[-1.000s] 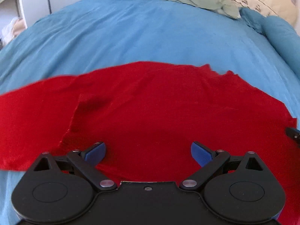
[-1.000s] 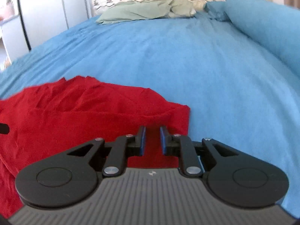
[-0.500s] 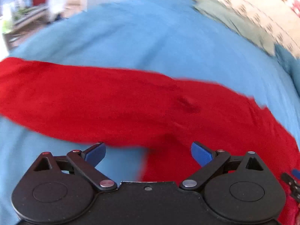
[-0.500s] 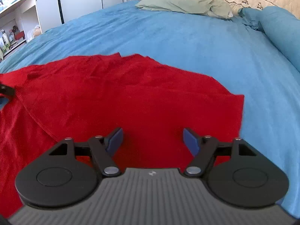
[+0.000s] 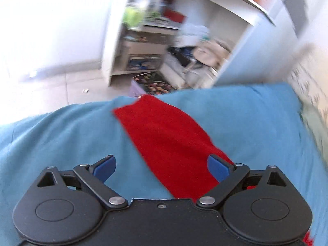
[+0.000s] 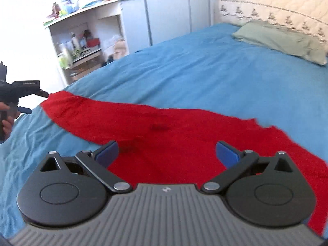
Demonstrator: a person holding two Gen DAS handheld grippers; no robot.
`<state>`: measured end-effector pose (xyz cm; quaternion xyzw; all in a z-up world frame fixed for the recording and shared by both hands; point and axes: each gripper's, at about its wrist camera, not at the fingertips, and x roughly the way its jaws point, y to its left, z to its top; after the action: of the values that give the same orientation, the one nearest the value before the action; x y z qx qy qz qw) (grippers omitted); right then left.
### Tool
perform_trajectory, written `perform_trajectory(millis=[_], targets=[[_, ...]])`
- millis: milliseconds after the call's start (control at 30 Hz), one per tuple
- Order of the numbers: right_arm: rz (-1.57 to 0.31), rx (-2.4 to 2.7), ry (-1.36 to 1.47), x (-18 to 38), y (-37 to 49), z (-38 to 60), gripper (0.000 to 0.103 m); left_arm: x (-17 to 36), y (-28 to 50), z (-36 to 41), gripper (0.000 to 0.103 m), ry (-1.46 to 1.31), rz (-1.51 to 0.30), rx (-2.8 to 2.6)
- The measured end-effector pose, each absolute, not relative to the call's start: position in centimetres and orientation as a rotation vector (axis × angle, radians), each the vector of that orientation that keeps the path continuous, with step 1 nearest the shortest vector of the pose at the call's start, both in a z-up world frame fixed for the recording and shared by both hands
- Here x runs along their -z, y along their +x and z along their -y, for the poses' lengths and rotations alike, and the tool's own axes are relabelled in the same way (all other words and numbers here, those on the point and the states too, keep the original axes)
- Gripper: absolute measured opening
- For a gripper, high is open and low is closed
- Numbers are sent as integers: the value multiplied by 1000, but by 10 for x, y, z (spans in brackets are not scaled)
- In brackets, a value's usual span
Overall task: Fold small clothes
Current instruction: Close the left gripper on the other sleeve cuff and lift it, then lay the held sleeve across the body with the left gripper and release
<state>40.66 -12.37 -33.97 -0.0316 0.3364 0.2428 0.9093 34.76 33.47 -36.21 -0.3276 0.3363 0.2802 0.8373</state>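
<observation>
A red garment (image 6: 184, 131) lies flat on the blue bedspread (image 6: 205, 71). One long sleeve stretches out to the left toward the bed's edge, seen in the left wrist view (image 5: 164, 135). My left gripper (image 5: 162, 167) is open and empty, hovering over the sleeve near its base; it also shows in the right wrist view (image 6: 32, 100) at the far left, near the sleeve's end. My right gripper (image 6: 167, 150) is open and empty above the body of the garment.
A green pillow (image 6: 283, 41) and a patterned headboard (image 6: 276, 10) lie at the far right. White shelves (image 6: 88, 41) with clutter stand beyond the bed's left edge, with floor (image 5: 61, 86) beside them.
My right gripper opened and let go of the garment's corner, then swung left. My left gripper swung left along the sleeve toward the bed's edge and stayed open.
</observation>
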Motion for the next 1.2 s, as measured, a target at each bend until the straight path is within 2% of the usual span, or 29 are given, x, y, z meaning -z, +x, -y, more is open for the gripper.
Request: perform_trajectory(millis=[33, 100, 133, 433, 533, 633, 700, 933, 1200], targets=[[-703, -507, -59, 342, 407, 112, 103, 368, 347, -345, 89, -735, -698, -588], [-708, -522, -52, 348, 408, 91, 103, 382, 351, -358, 76, -785, -693, -572], [-708, -527, -52, 353, 406, 82, 103, 388, 355, -361, 75, -782, -698, -567], [-758, -525, -25, 393, 415, 38, 103, 400, 376, -371, 73, -676, -634, -540], [-755, -518, -27, 396, 420, 33, 103, 402, 372, -378, 56, -682, -613, -568], [-743, -494, -34, 401, 429, 29, 103, 403, 369, -383, 29, -680, -610, -600], [-742, -474, -23, 403, 435, 30, 103, 403, 369, -385, 6, -665, -621, -605], [-727, -392, 27, 405, 444, 43, 103, 367, 366, -360, 4, -635, -544, -527], [-718, -306, 73, 395, 449, 78, 103, 317, 390, -247, 4, -565, -503, -254]])
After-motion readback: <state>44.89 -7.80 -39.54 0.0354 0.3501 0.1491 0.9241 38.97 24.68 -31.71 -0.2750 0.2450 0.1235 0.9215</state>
